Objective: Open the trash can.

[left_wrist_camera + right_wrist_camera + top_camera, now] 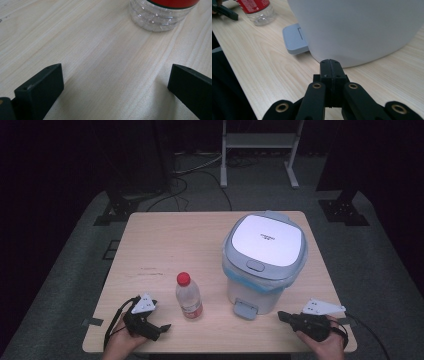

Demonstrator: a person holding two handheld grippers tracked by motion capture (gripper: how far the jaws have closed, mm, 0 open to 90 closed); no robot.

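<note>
**One bottle, one pedal bin, two grippers at the near edge**

Count on the wooden table [165, 245]: one clear plastic water bottle [189, 296] with a red cap and red label, standing upright; one white pedal bin [263, 262] with a grey-rimmed lid, shut, and one grey foot pedal [246, 308] at its near base. A blue liner edge seems to show under the lid rim, though the high view is too coarse to be sure.

Bottle stands near the front edge, left of the bin and apart from it.

Left gripper [159, 328]: held low in the person's left hand [121, 344] at the near left corner, pointing right toward the bottle, not touching it. Its jaws stand wide apart with bare tabletop between them; the bottle's base sits beyond them in the left gripper view.

Right gripper [283, 315]: held in the right hand [327, 343] at the near right corner, pointing left at the bin's base, just beside the pedal. Jaws pressed together, nothing between them.
</note>
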